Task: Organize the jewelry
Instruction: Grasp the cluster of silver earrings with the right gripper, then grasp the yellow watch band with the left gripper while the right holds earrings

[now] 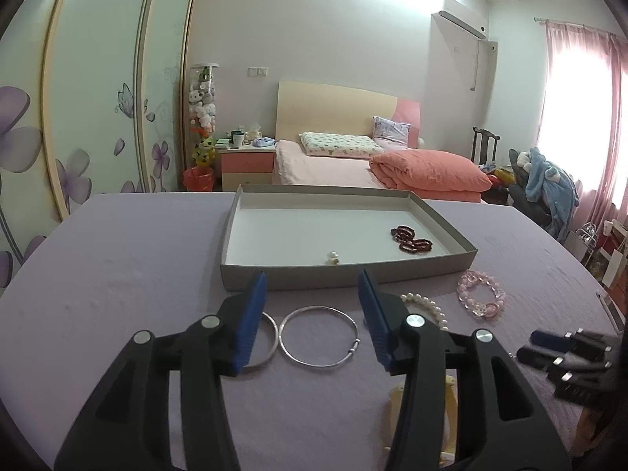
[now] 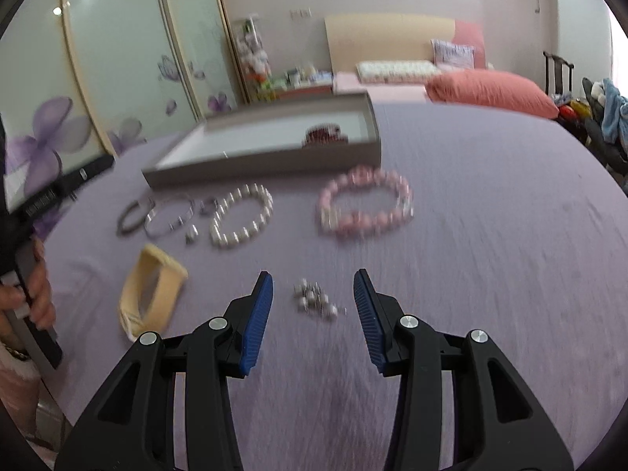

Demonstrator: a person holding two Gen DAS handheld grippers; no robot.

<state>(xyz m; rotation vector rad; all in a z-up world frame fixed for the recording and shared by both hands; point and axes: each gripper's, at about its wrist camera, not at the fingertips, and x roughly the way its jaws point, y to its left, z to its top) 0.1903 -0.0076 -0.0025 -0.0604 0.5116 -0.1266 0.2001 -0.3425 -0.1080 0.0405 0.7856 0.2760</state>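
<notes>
A shallow grey tray is sitting on the lavender cloth, far of both claws. Inside it a dark red bead bracelet is lying toward the right, and a single pearl piece is resting by the near wall.

The left gripper is standing partly open with nothing between its blue pads, hanging above a silver bangle; a second bangle to the left is being half hidden by the left finger. A white pearl bracelet is being partly covered by the right finger, with a pink bead bracelet just right of it.

The right gripper is also holding nothing, jaws partly apart, over a small silver cluster too blurred to identify. A cream band is lying to the near left. A hand is being cut off at the left edge.
</notes>
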